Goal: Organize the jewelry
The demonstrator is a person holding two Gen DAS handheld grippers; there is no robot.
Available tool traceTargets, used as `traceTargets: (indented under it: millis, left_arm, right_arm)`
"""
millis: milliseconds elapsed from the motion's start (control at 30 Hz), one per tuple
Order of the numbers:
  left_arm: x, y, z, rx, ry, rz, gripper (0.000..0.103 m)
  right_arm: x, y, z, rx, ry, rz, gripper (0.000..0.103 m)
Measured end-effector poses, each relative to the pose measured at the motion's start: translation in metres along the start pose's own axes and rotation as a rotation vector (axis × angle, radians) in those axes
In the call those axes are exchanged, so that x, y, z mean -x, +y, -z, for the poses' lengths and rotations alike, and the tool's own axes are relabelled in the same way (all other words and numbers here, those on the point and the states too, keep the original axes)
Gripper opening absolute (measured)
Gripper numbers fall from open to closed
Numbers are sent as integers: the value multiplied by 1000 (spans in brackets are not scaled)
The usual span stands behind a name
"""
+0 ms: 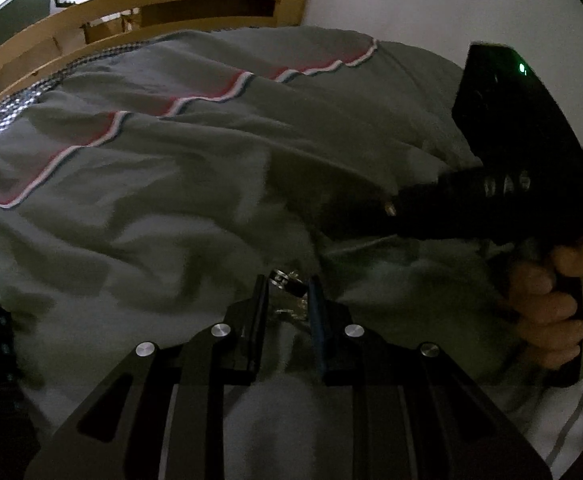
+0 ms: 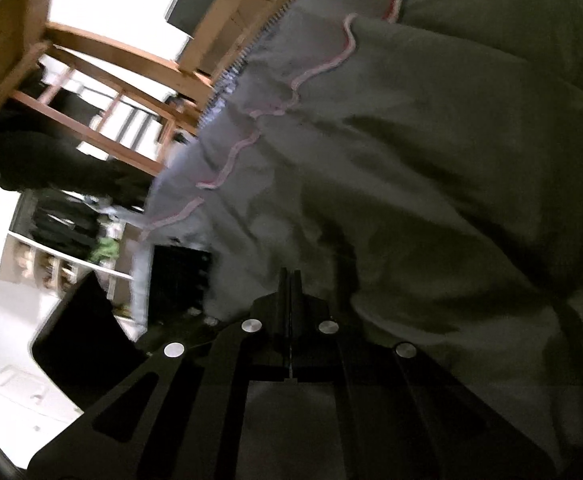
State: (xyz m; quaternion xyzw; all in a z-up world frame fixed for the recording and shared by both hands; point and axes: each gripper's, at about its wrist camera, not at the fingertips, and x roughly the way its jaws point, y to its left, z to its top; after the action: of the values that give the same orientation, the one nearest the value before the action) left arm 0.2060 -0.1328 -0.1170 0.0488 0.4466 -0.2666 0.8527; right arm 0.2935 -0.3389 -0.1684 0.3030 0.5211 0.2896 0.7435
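Left tongs [image 1: 288,292] part-open, fingers either side of jewelry [image 1: 289,280]; contact unclear. Silvery tangle lies on bed duvet [image 1: 171,184]. Likely light, limp, slippery, snag-prone: pinch bunched middle, not loose strand. Right tongs [image 2: 290,280] closed, nothing visibly held.

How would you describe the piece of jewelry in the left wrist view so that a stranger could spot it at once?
Start with the grey blanket with its wavy red stripe that covers the bed. Near the bottom centre, the left tongs reach forward; the jewelry is the small tangle between their fingers. It is the only shiny silver thing on the dull cloth.
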Motion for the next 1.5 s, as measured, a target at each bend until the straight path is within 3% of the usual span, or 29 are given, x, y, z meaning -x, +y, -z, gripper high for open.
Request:
traceTargets:
  millis: [33, 100, 133, 167, 233, 333, 400, 467, 533, 600, 733, 867, 1267, 1500]
  left_arm:
    - [3, 5, -2, 10, -3, -13, 19]
    - [9, 15, -5, 41, -13, -26, 19]
    - [12, 21, -6, 58, -20, -27, 19]
    - [15, 25, -8, 69, -27, -35, 19]
    - [20, 32, -10, 86, -35, -47, 19]
    - [24, 39, -13, 113, -42, -50, 19]
    - [23, 38, -14, 119, -41, -53, 19]
    - [23, 37, -15, 119, -40, -50, 19]
    - [24, 36, -16, 116, -42, -54, 19]
    - [26, 36, -17, 116, -45, -57, 19]
    - [35, 39, -18, 141, -51, -73, 19]
    - [54, 41, -16, 168, -57, -91, 19]
    - [121, 38, -5, 205, -96, -152, 19]
    - [157, 41, 2, 207, -115, -188, 19]
  right_arm:
    - [-2, 3, 1, 27, 14, 18, 4]
    - [-2, 12, 2, 108, 14, 84, 23]
    - [-2, 18, 4, 147, 6, 96, 48]
    - [-1, 24, 6, 191, 0, 113, 58]
    - [-5, 32, 10, 267, 0, 146, 58]
    - [-19, 42, 18, 380, 34, 224, 39]
    - [-33, 44, 25, 447, 63, 319, 34]
    - [-44, 46, 31, 503, 80, 387, 23]
    - [-44, 48, 32, 538, 71, 420, 14]
    - [-36, 47, 27, 520, 29, 411, 14]
    - [-2, 46, 12, 436, -108, 308, 14]
    - [16, 47, 6, 389, -167, 240, 14]
    - [48, 86, 27, 331, -213, 111, 14]
    - [50, 125, 35, 364, -210, 114, 14]
